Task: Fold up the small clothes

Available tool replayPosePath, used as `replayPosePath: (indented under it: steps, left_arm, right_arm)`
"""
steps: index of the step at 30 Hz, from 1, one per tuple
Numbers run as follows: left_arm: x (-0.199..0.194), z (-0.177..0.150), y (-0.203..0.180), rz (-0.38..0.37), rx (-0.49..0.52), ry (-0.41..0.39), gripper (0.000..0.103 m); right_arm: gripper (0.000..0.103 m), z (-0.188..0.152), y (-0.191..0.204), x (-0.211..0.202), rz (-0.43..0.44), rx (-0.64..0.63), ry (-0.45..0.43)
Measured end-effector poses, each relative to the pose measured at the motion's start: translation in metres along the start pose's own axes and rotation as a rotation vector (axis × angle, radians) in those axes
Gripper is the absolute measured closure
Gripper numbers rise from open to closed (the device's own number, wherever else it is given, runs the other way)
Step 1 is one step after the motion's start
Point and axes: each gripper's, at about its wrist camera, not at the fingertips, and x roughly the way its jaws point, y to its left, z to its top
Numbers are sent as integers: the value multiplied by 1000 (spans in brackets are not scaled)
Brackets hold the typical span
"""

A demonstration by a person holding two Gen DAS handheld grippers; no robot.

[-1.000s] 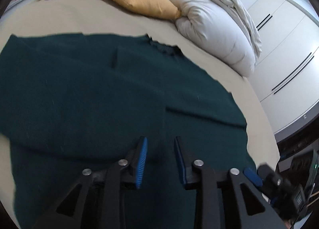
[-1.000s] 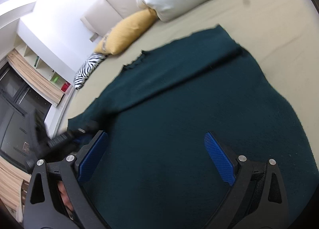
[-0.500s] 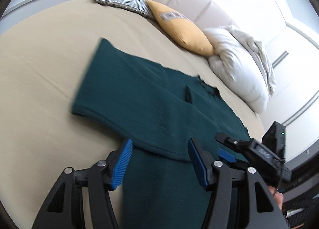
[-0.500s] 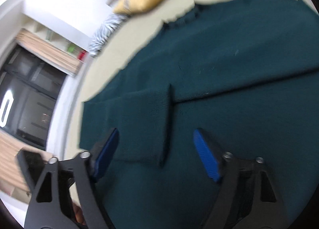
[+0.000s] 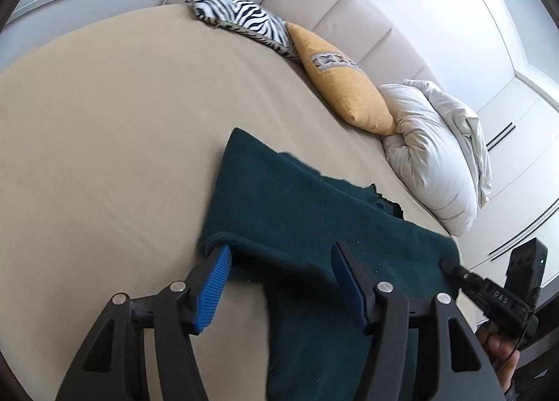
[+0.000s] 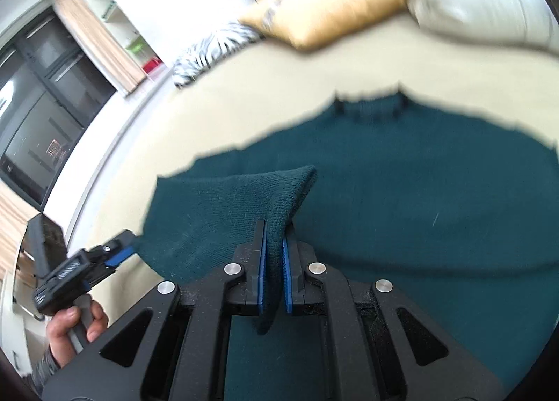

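Note:
A dark green knitted sweater (image 5: 314,212) lies spread on the beige bed (image 5: 104,121), with a sleeve folded across its body. My left gripper (image 5: 279,278) is open, its jaws straddling the folded sleeve's near edge, the left pad at the fabric's corner. My right gripper (image 6: 274,254) is shut on a raised fold of the sweater (image 6: 419,209), pinching the cloth between its blue pads. The right gripper also shows in the left wrist view (image 5: 450,266), gripping the sweater's right edge. The left gripper shows in the right wrist view (image 6: 122,250) at the sleeve's left corner.
A zebra pillow (image 5: 241,20), a yellow pillow (image 5: 342,86) and a white duvet (image 5: 429,156) lie along the padded headboard. White wardrobes (image 5: 517,142) stand on the right. Dark windows and shelves (image 6: 42,86) are beyond the bed's left side.
My right gripper has closed on a fold of the sweater and lifted it. My left gripper has moved left to the sleeve's corner and stays open.

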Motion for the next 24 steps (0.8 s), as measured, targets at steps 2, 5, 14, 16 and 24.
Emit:
replayPosePath:
  steps: [2, 5, 14, 16, 24]
  left_arm:
    - [-2, 6, -12, 7, 31, -36, 33]
    - [-5, 9, -23, -23, 69, -91, 21]
    - [73, 31, -33, 155, 131, 34, 23]
    - [88, 36, -38, 193, 151, 43, 23]
    - [129, 40, -56, 229, 225, 115, 61]
  right_arm:
    - [96, 12, -4, -14, -31, -46, -37]
    - [96, 26, -18, -31, -59, -99, -70]
    - [96, 23, -153, -13, -198, 131, -6]
    - [96, 15, -166, -11, -196, 150, -10]
    - [96, 1, -190, 0, -191, 199, -53]
